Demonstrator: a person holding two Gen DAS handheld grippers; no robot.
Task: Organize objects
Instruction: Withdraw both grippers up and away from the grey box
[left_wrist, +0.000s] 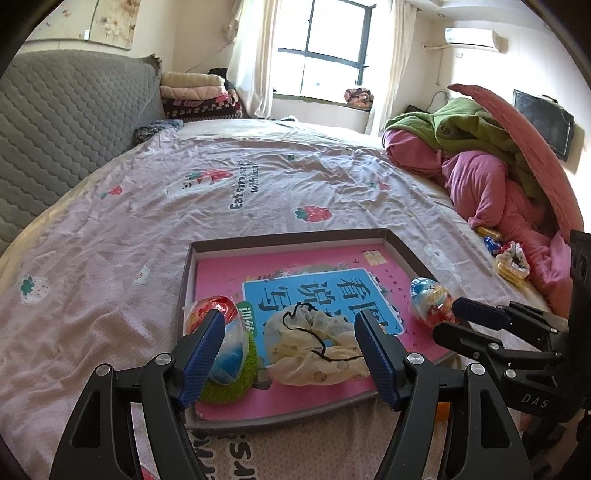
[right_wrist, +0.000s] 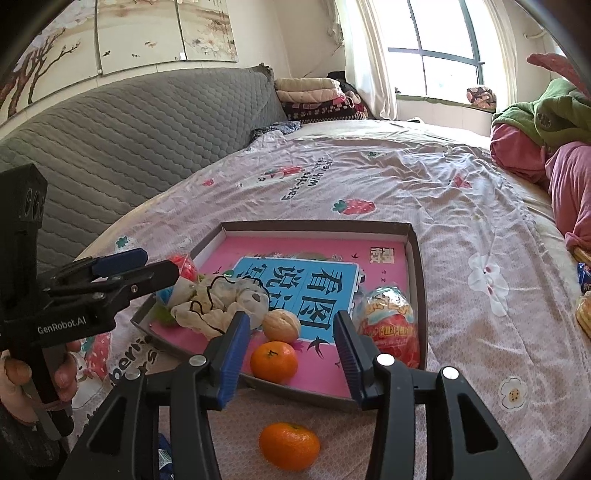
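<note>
**Both claws hang empty over a shallow box of small things on the bed**

At the far left a grey quilted headboard (right_wrist: 122, 147) runs along the bed (left_wrist: 110, 229), whose pale sheet is printed with strawberries. In the right wrist view a hand (right_wrist: 22, 373) grips the handle of the left claw (left_wrist: 290, 350), which stands spread wide with nothing between its blue pads, poised above the near left part of the shallow box (left_wrist: 288, 235).

The box lies on the sheet, its floor covered by a pink and blue printed sheet. Along its left side sit a wrapped red and blue egg toy (left_wrist: 218, 332) and a green knitted piece (left_wrist: 236, 384) beneath it. Next comes a crumpled cream cloth pouch (left_wrist: 314, 347) with a black drawstring. Just right of it, seen from the right wrist, a walnut (right_wrist: 281, 325) rests beside a tangerine (right_wrist: 274, 361), both inside the box near its front wall. A second wrapped egg toy (right_wrist: 389, 321) lies in the near right corner.

The right claw (right_wrist: 290, 354) is partly parted and grips nothing; the tangerine in the box shows between its fingers but lies beyond them. A second tangerine (right_wrist: 289, 446) sits on the sheet outside the box, just in front of it.

At the far right, pink and green bedding (left_wrist: 480, 158) is heaped on the bed.
</note>
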